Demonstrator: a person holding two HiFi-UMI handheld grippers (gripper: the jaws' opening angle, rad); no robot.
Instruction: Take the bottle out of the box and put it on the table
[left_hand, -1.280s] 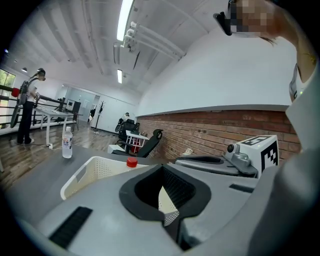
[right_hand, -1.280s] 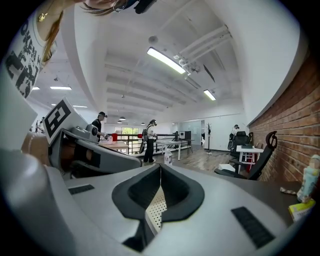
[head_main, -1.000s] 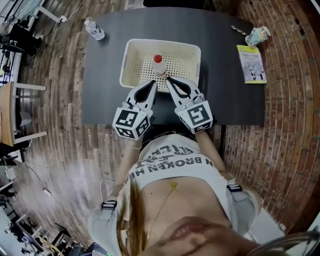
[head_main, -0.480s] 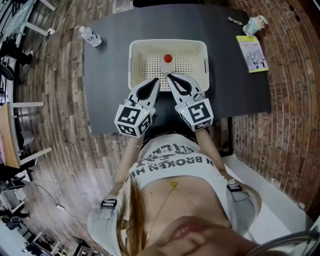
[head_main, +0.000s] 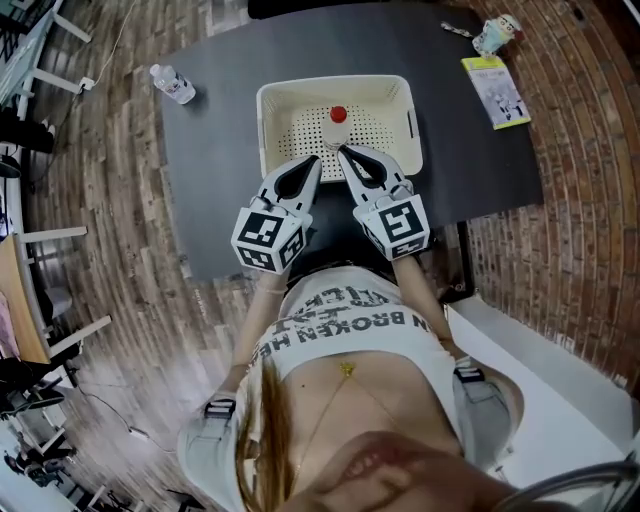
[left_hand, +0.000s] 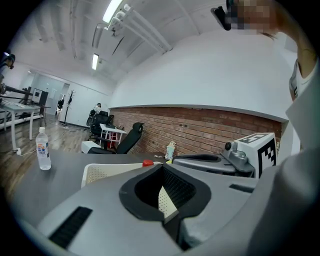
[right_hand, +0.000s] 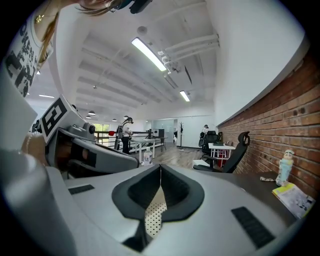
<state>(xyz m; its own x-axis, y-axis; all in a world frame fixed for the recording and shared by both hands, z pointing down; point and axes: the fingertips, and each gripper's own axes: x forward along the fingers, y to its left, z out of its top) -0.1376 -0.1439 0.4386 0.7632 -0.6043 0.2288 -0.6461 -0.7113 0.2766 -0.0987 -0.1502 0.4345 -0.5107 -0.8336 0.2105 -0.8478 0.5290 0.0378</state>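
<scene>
The bottle (head_main: 338, 120) stands upright in the box (head_main: 330, 82) on the counter (head_main: 215, 180). The left tongs (head_main: 317, 162) and right tongs (head_main: 343, 152) are both clenched on nothing, tips side by side over the box's near rim. The bottle is just beyond them, nearer the right.

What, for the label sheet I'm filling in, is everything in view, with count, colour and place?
table: one, dark grey, under everything
box: one, cream, perforated, mid-table
bottle: one, red cap, upright inside the box
second bottle: one, clear, table's far left corner
booklet: one, yellow-green, table's far right
figurine: one, pale, far right corner beyond the booklet
left gripper: one, grey, jaws together, empty, at the box's near wall
right gripper: one, grey, jaws together, empty, beside the left one
</scene>
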